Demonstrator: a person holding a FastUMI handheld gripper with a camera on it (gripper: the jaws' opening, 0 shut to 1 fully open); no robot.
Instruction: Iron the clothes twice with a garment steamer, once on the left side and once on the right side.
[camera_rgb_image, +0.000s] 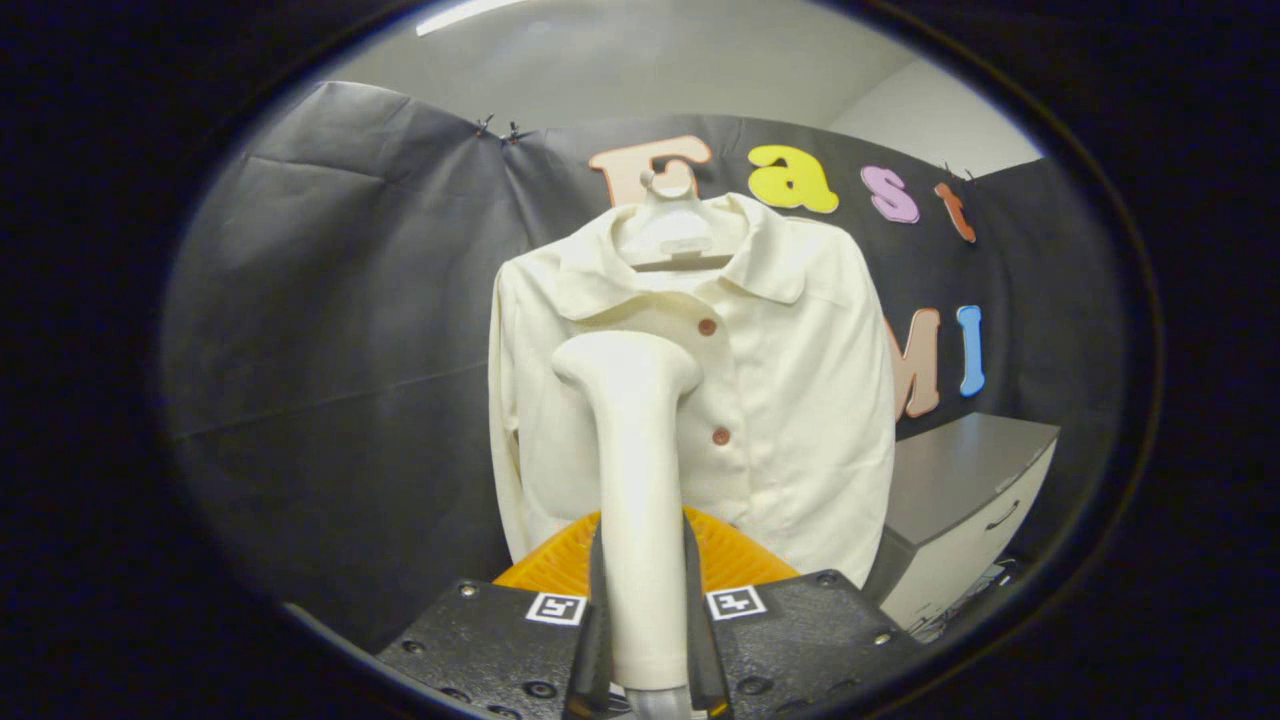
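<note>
A cream button-front shirt (700, 390) hangs on a pale hanger (672, 232) against the booth's dark cloth wall, facing the viewer. The hand-held gripper (645, 620) has both fingers clamped on the handle of a cream garment steamer (635, 470), which stands upright between them, its head lifted in front of the shirt's upper left panel, beside the row of reddish buttons. The main risk from here appears to be the head dragging loose fabric or catching a button, which could swing the shirt on its hanger or pull it off; the smooth handle might also twist in the grip if the head presses hard. The gripper points straight at the garment, level and roughly centred below the collar. A grey cabinet (960, 500) stands to the right, well apart from the shirt.
</note>
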